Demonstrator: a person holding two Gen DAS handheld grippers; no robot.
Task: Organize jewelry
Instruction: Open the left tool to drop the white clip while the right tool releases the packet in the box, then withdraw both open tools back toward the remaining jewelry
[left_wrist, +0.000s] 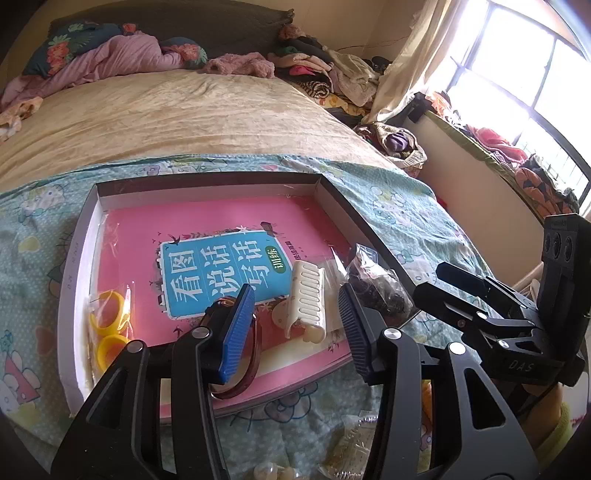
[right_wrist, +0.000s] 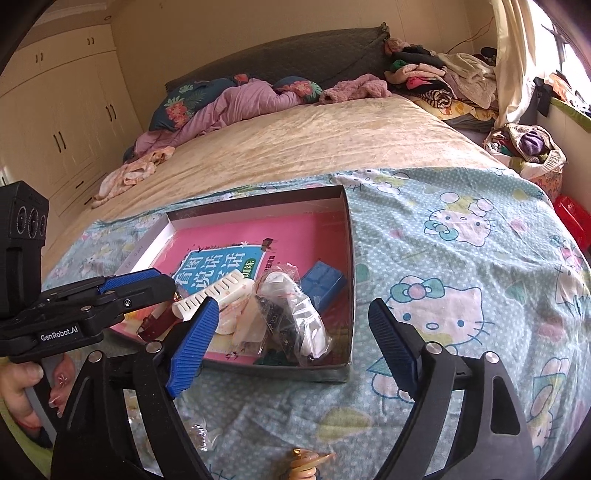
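A shallow cardboard box (left_wrist: 77, 258) (right_wrist: 350, 258) lies on the bed with a pink book (left_wrist: 207, 218) inside it. On the book rest a cream hair clip (left_wrist: 308, 299) (right_wrist: 212, 293), a bag of dark beads (left_wrist: 376, 291) (right_wrist: 280, 321), bagged yellow rings (left_wrist: 109, 332), a brown bangle (left_wrist: 255, 354) and a blue case (right_wrist: 323, 280). My left gripper (left_wrist: 295, 328) (right_wrist: 162, 291) hangs open just above the hair clip, its pads clear of it. My right gripper (right_wrist: 293, 347) (left_wrist: 432, 282) stands wide open over the box's near right corner, holding nothing.
Small bagged trinkets (left_wrist: 354, 443) and a gold piece (right_wrist: 306, 461) lie on the cartoon-cat sheet (right_wrist: 461, 295) in front of the box. A hand (right_wrist: 22, 384) holds the left gripper's handle. Bedding and piled clothes (right_wrist: 436, 77) sit at the bed's far end.
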